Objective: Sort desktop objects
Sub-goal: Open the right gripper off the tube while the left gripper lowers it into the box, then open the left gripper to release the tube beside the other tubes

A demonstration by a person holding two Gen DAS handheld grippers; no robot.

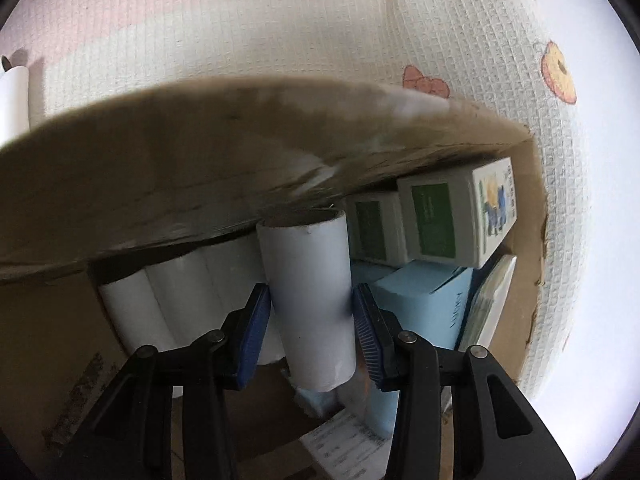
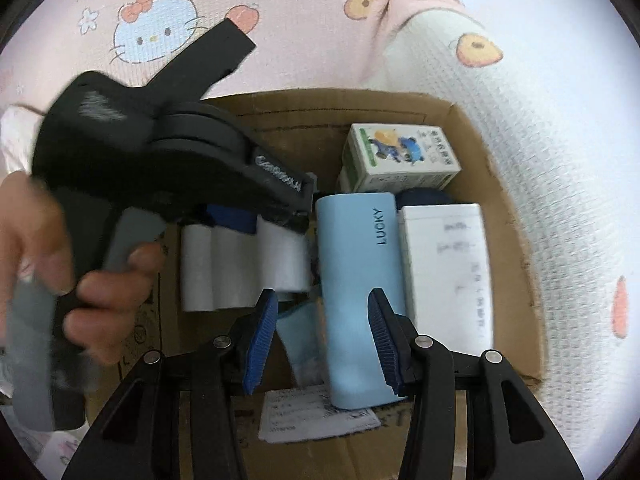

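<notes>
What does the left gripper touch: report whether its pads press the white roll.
Touching. The left wrist view shows the left gripper with both blue pads against the sides of the white roll, no gap visible.

Patterned cloth under the box

A pink-and-white textured tablecloth [image 2: 520,128] printed with cartoon cats [image 2: 154,38] and small orange fruit [image 1: 559,73] covers the surface.

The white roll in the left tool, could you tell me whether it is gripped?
Gripped: both blue pads press the white roll above the cardboard box.
</notes>
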